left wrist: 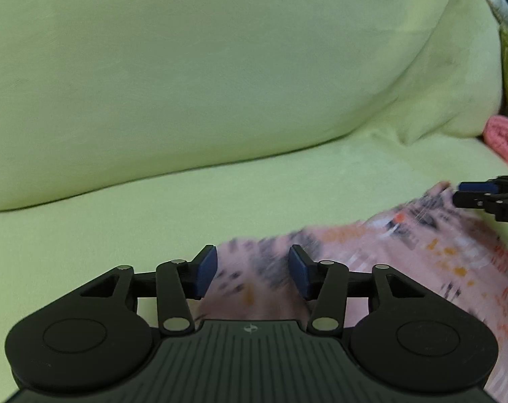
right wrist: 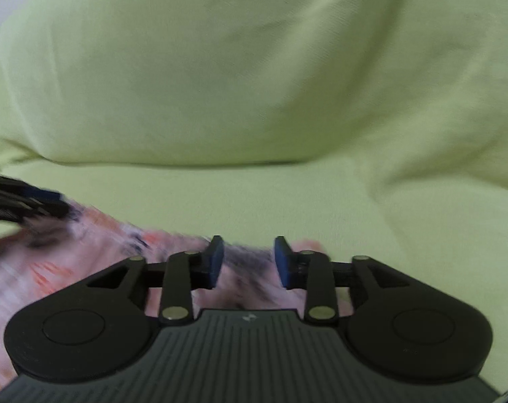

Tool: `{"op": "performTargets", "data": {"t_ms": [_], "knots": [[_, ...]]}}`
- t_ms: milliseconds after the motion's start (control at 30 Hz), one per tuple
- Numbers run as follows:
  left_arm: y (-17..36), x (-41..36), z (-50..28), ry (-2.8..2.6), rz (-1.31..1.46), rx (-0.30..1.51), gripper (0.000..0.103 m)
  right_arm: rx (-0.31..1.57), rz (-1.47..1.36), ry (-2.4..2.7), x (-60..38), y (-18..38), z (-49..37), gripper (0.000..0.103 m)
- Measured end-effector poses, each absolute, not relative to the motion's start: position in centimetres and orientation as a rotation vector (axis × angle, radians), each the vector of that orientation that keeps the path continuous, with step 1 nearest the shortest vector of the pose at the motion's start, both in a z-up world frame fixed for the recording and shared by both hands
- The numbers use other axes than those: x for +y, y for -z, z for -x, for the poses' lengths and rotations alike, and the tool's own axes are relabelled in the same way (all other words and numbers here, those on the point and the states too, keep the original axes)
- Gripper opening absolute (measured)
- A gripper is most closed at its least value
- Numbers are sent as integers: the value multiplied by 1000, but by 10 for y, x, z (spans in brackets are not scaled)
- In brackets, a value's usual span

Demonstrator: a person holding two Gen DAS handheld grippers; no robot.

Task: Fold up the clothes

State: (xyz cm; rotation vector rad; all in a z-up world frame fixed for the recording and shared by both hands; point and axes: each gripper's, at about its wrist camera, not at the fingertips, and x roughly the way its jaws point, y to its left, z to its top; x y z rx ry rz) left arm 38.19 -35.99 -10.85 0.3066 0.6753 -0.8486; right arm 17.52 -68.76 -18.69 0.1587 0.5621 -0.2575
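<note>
Now the pink patterned garment (left wrist: 405,252) is spread on the green sofa seat (left wrist: 153,208), its edge under both tools. A grasp seems next. Left gripper (left wrist: 252,273) and right gripper (right wrist: 248,260) are held apart over the garment, nothing clamped; contact cannot be told.

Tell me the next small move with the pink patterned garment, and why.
Probably close both grippers on the garment's edge. The left gripper and right gripper both stand open with the pink patterned garment between their fingers, unheld, on the green sofa cover.
</note>
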Motion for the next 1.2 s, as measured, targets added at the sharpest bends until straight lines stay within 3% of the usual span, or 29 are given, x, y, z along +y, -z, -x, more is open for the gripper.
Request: {"op": "performTargets", "data": {"t_ms": [133, 200, 267, 300, 367, 533, 567, 600, 667, 933, 1200], "knots": [[116, -353, -387, 819, -340, 693, 53, 611, -75, 320, -692, 202, -175, 39], [119, -355, -388, 838, -352, 694, 28, 620, -48, 341, -694, 206, -180, 39], [117, -354, -388, 860, -359, 689, 18, 629, -67, 334, -700, 209, -185, 36], [116, -354, -389, 870, -361, 686, 12, 634, -76, 329, -703, 210, -188, 22], [115, -350, -397, 856, -356, 686, 7, 630, -121, 323, -712, 211, -190, 8], [118, -341, -410, 851, -317, 702, 17, 620, -284, 355, -747, 217, -195, 12], [116, -338, -411, 843, -308, 703, 25, 624, -281, 362, -748, 217, -196, 15], [115, -335, -413, 836, -298, 704, 39, 627, -276, 371, -749, 216, -197, 28], [108, -321, -415, 823, -260, 714, 45, 630, -250, 421, -744, 207, -191, 35], [70, -241, -390, 835, -229, 714, 44, 582, -197, 361, -668, 155, -131, 35], [42, -150, -363, 861, -178, 751, 55, 559, -211, 78, -485, 120, -74, 43]]}}
